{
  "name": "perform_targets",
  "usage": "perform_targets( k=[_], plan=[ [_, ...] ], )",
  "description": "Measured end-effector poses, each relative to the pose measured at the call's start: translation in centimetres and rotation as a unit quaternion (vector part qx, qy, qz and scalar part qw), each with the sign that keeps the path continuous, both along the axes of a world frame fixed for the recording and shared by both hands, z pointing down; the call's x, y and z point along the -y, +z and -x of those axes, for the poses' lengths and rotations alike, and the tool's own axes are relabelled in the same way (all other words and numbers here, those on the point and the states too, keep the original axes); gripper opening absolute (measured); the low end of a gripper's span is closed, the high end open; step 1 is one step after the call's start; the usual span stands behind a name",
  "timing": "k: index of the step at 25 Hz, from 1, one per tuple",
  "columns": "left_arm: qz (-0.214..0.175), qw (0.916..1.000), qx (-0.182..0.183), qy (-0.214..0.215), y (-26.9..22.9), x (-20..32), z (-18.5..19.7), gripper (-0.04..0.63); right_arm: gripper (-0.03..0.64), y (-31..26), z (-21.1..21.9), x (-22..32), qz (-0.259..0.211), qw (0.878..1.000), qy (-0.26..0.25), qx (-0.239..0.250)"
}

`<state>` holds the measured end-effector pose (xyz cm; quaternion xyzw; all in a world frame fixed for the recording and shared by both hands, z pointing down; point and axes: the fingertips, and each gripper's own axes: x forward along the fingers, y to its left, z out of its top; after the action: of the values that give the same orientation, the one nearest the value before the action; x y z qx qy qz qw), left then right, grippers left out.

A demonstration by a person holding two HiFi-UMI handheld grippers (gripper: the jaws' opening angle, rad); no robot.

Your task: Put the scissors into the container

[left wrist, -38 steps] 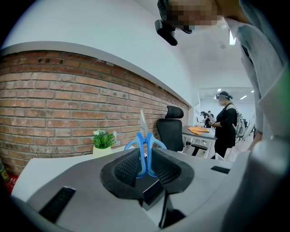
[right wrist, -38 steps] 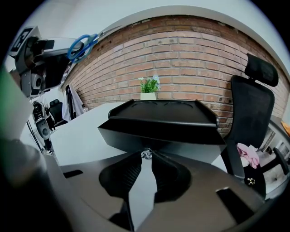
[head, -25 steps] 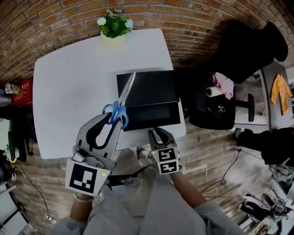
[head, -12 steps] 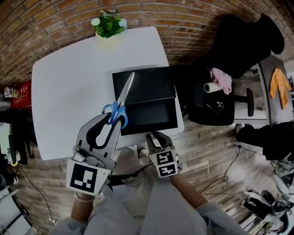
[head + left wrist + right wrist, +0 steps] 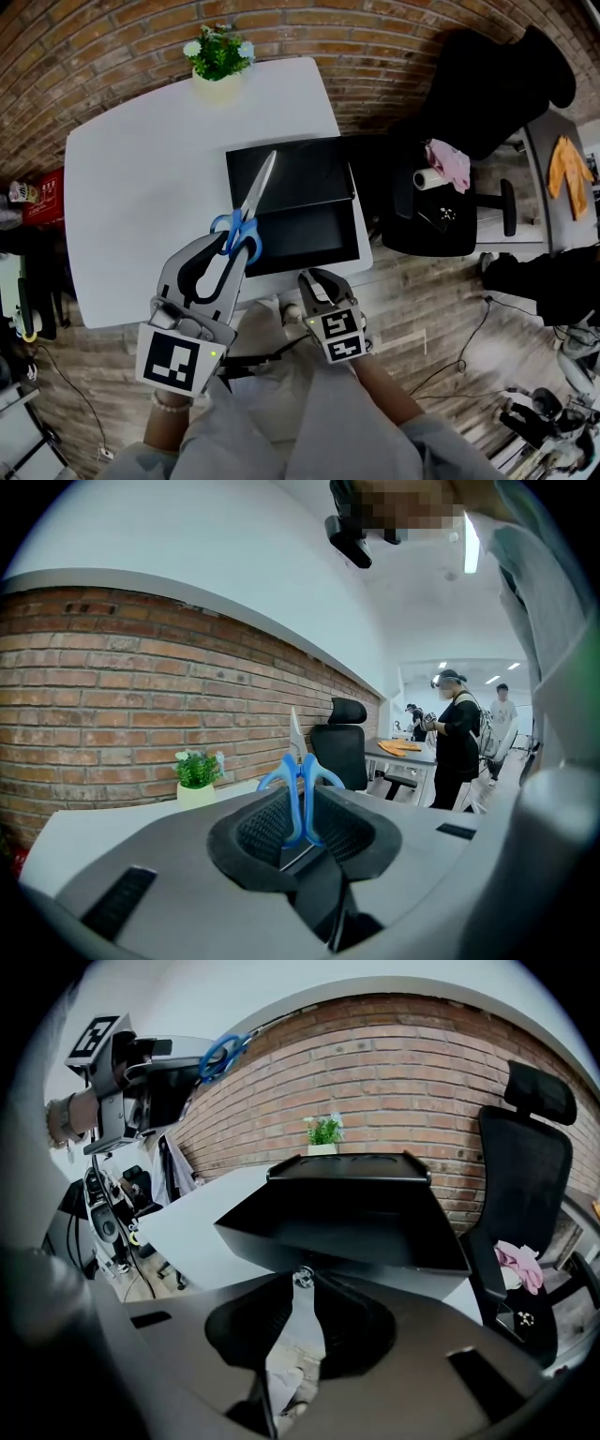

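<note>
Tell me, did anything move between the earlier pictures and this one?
Nothing really changed. The left tongs still grip the blue-handled steel scissors, lifted near the black rectangular container, and the right tongs wait by its front edge, as before.

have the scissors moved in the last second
No. The scissors still hang over the left side of the container, tip at its far edge.

Blue-handled scissors (image 5: pixel 255 199) are gripped by the handles in the left gripper (image 5: pixel 234 246), blades raised over the black container (image 5: pixel 309 220) on the white counter (image 5: pixel 131 178). The right gripper (image 5: pixel 317 281) is held at the counter's near edge. A plant (image 5: pixel 217 58) is set at the far edge.
</note>
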<state>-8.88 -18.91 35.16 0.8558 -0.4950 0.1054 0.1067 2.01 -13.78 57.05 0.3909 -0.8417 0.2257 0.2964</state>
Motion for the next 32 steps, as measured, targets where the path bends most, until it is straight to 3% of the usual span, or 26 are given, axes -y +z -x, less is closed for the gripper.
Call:
perform_targets(
  k=[12,17,24,32],
  plan=[
    [0.006,0.9986,0.021,0.047,1.5,0.8,-2.7,0.097,0.061,-6.7,-3.7,0.5,-0.078,0.995,0.048,0.044],
    [0.015,0.995,0.05,0.085,3.5,1.2,-4.3,0.095,0.061,-8.7,-5.9,1.2,-0.102,0.991,0.08,0.041],
    [0.041,0.9774,0.13,0.162,8.5,0.7,-6.3,0.097,0.061,-11.7,-8.2,1.9,-0.133,0.982,0.122,0.051],
    [0.078,0.9458,0.209,0.236,14.3,0.7,-8.1,0.097,0.061,-13.0,-9.8,1.9,-0.147,0.976,0.152,0.051]
  ],
)
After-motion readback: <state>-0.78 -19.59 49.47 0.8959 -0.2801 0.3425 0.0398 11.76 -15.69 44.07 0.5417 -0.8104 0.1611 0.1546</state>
